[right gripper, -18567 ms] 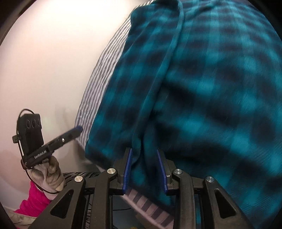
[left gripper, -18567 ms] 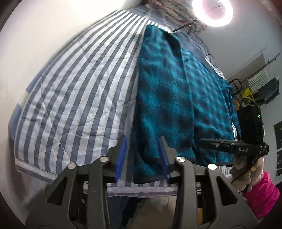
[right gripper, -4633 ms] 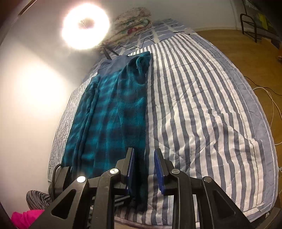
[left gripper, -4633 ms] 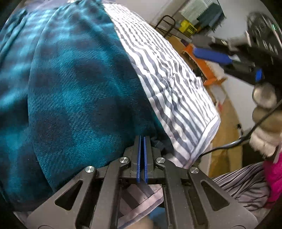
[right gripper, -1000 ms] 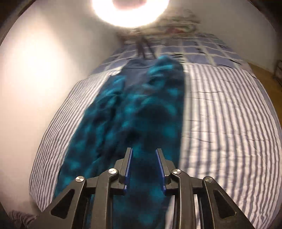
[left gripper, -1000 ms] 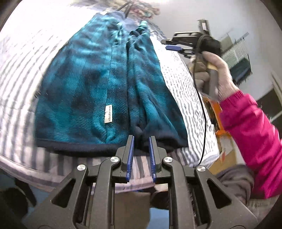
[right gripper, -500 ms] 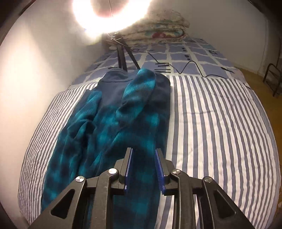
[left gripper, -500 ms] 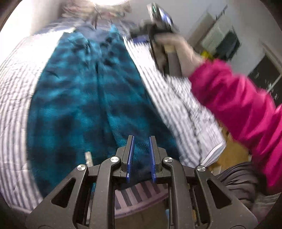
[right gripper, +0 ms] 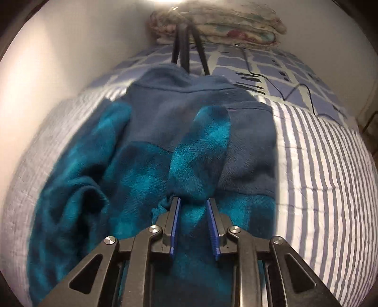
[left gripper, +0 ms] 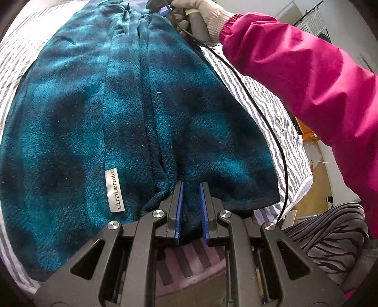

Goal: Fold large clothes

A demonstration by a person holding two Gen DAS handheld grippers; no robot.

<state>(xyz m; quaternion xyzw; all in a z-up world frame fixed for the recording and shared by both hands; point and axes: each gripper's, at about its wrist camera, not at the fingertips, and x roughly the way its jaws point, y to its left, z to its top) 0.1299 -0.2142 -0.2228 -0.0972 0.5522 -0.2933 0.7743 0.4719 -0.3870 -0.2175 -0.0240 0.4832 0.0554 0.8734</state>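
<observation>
Where the left tongs (left gripper: 191, 209) reach the near hem, a bunched fold of the teal plaid fleece garment (left gripper: 99, 113) sits between the blue pads, which stand narrowly apart; the pads look pressed onto that fold, holding it. Garment lies spread along the bed's striped quilt (left gripper: 271, 111), stretching away from these tongs. Left of the tongs, close by, a grey sewn label (left gripper: 114, 190) on the fleece. Ahead and to the right, at the garment's far end, a gloved hand (left gripper: 208, 16) on a grey handle, pink sleeve (left gripper: 307, 78) behind it, black cable (left gripper: 259, 111) trailing back toward the left tongs' right side.

Right tongs (right gripper: 193, 213): somewhat wider gap, a rolled lobe of the fleece garment (right gripper: 200, 151) between the pads and bulging out just ahead of them; pads appear to grip it. Beyond that lobe, a plain navy panel (right gripper: 179, 104) of the same garment. Farther ahead, black tripod legs (right gripper: 186, 47) and a stack of folded floral bedding (right gripper: 219, 26) against the wall. Striped quilt (right gripper: 319, 165) to the right of these tongs, a thin dark cord (right gripper: 295, 89) lying on the checked blue cover beyond.
</observation>
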